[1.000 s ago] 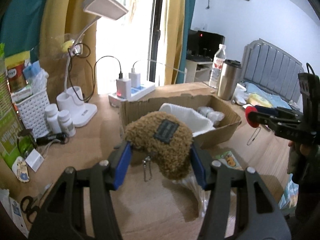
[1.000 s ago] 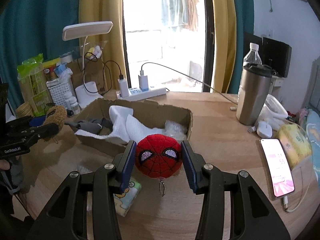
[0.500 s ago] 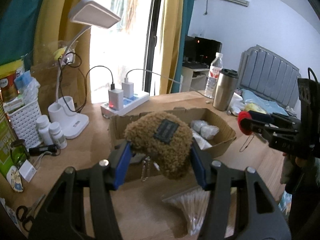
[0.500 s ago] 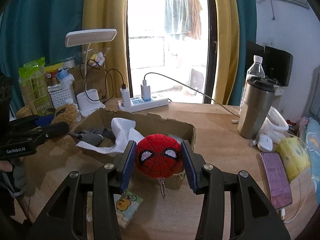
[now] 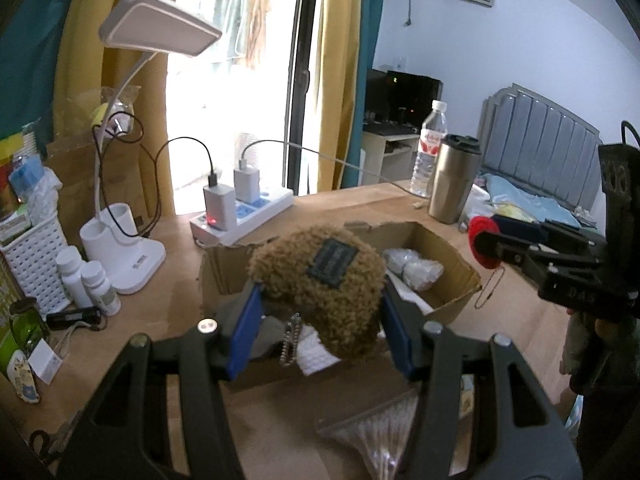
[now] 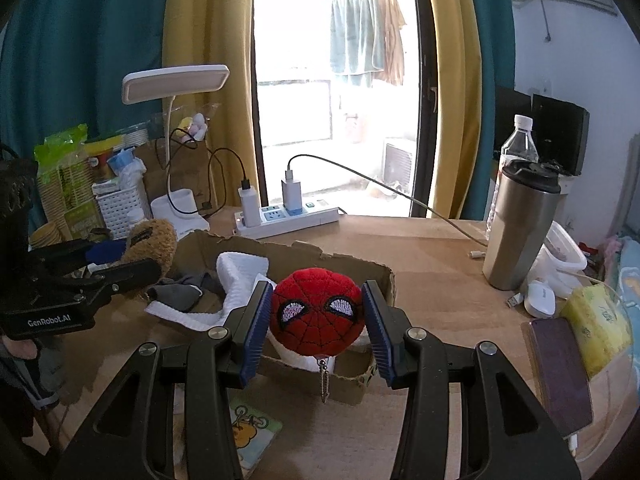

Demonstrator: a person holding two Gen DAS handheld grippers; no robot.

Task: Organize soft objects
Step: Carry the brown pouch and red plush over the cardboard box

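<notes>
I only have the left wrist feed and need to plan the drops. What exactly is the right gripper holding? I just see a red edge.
Observer: A red spider-mask plush ball, clamped between the right gripper pads, keychain hanging below.
Operator: What lies in the part of the box my brown plush blocks?
Observer: A white towel with a grey cloth on it in the cardboard box.
Operator: Anything on the table beyond the steel tumbler?
Observer: A phone on a cable, a yellow tissue pack and a white mouse, right of the tumbler.
</notes>
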